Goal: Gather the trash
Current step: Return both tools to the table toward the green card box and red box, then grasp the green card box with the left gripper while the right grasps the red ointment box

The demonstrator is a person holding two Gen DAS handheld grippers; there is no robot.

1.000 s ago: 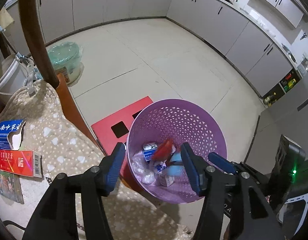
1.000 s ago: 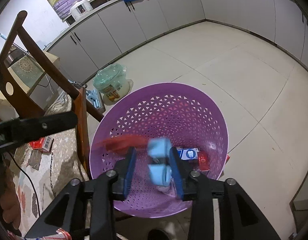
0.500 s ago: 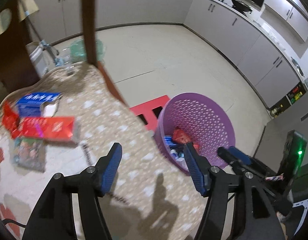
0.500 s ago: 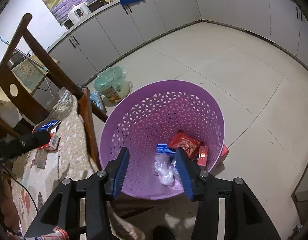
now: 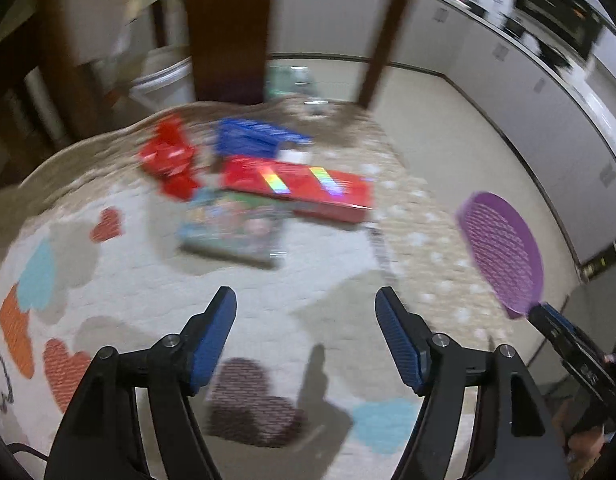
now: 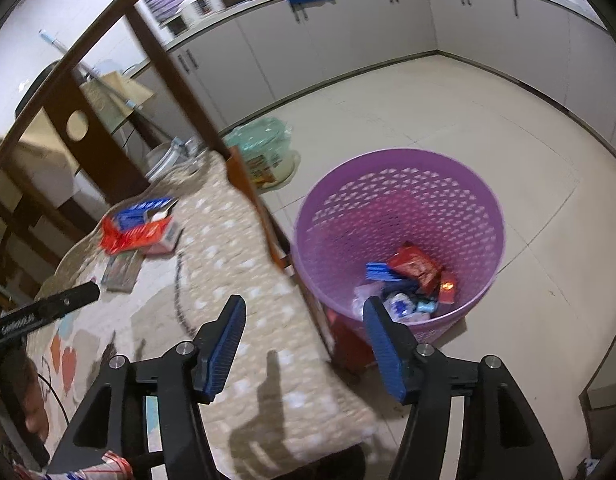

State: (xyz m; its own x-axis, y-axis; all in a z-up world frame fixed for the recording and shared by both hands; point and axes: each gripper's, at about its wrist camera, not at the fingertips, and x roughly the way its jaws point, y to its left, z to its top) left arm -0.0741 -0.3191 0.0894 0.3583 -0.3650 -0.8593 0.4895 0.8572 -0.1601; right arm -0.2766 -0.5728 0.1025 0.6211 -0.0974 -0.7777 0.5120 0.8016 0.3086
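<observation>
**Over the padded tabletop, both grippers empty**

Over the tabletop (image 5: pixel 268 320) with the heart-pattern cover, the left gripper (image 5: pixel 306 334) hangs with its blue pads spread wide apart, nothing between them. The left view is pretty blurry, but in the upper middle of the frame you can make out the trash on the cover: a long red box (image 5: pixel 300 188) with rainbow stripes, a blue box (image 5: pixel 256 138) just behind it, a crumpled red wrapper (image 5: pixel 170 160) to the left, and a flat colorful packet (image 5: pixel 234 228) touching the red box's near edge.

The right gripper (image 6: pixel 304 340) is also spread open and empty, sitting over the right edge of the tabletop. The purple basket (image 6: pixel 396 184) stands on the floor at the middle right of that frame, right beside the tabletop, with a red packet (image 6: pixel 414 266), a blue box and some pale wrappers at the bottom. A green-lidded tub (image 6: pixel 264 152) sits on the floor further back.
</observation>
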